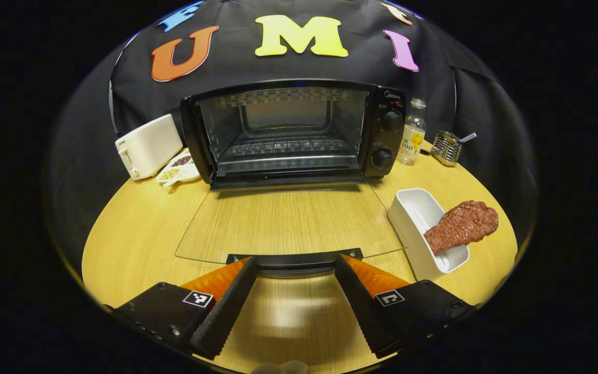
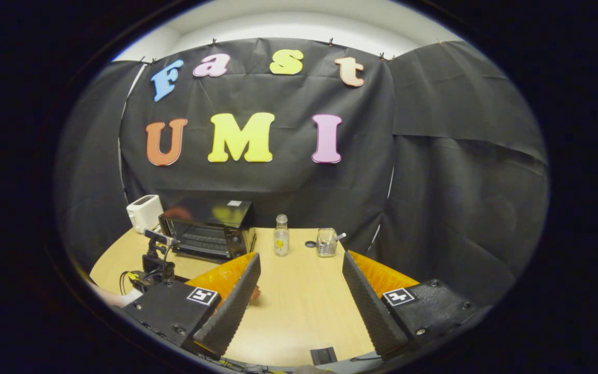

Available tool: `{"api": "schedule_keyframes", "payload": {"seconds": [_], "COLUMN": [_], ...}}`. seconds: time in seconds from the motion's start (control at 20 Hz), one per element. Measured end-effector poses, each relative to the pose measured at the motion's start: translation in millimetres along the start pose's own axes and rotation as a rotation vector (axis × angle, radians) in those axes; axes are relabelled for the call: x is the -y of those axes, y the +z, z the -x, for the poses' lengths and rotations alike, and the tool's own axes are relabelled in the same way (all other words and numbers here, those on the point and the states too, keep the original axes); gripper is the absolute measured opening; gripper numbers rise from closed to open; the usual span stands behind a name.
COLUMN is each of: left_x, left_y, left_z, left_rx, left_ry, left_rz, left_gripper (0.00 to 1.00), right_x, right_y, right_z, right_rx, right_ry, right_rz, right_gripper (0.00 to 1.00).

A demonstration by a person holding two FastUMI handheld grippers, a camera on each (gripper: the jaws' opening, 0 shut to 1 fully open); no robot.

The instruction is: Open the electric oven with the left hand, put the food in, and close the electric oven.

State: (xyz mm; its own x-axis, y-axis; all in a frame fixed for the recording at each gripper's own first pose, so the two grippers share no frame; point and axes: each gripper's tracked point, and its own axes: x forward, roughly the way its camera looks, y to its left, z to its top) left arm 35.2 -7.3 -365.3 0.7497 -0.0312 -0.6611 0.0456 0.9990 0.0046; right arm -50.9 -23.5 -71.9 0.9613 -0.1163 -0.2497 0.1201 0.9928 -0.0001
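A: How are the jaws set?

B: The left gripper [image 1: 295,283] is spread, flanking the handle [image 1: 295,258] of the lowered glass door [image 1: 288,223]. The right gripper [image 2: 301,291] is spread and empty.

A: Where is the food located?

B: The meat [image 1: 462,224] is seen right of the left jaws, propped in the white tray [image 1: 413,208], long axis slanting up-right. The oven [image 1: 294,132] is found straight ahead; the right gripper is judged better placed.
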Motion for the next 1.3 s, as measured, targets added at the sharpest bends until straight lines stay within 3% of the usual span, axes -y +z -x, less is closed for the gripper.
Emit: {"api": "schedule_keyframes", "payload": {"seconds": [0.35, 0.6, 0.85, 1.0, 1.2, 1.25, 1.3], "left_x": [-3.8, -19.3, -32.0, -30.1, -36.9, -37.9, -37.9], "left_y": [-0.3, 4.6, 21.0, 37.6, 60.8, 65.5, 70.0], "left_z": [5.1, 30.3, 74.9, 104.2, 141.9, 149.2, 155.8], "left_rx": [0.005, 0.034, 0.105, 0.148, 0.194, 0.203, 0.210], "left_ry": [-0.007, 0.006, 0.021, 0.000, 0.029, 0.037, 0.047], "left_rz": [-0.016, -0.038, -0.074, -0.071, -0.055, -0.042, -0.033], "left_gripper": [0.97, 0.97, 0.97, 0.97, 0.97, 0.96, 0.96], "right_x": [-2.9, -11.2, -34.3, -56.4, -86.3, -95.8, -105.0], "right_y": [-17.0, -57.0, -118.4, -153.2, -184.3, -190.5, -197.5], "right_z": [-5.6, -33.3, -88.6, -125.6, -166.1, -176.7, -186.5], "right_rx": [-0.022, -0.111, -0.263, -0.358, -0.480, -0.512, -0.542], "right_ry": [0.008, 0.059, 0.154, 0.244, 0.368, 0.398, 0.425], "right_rz": [-0.010, -0.053, -0.095, -0.125, -0.177, -0.204, -0.226], "right_gripper": [1.00, 1.00, 1.00, 0.98, 0.95, 0.88, 0.93]}}
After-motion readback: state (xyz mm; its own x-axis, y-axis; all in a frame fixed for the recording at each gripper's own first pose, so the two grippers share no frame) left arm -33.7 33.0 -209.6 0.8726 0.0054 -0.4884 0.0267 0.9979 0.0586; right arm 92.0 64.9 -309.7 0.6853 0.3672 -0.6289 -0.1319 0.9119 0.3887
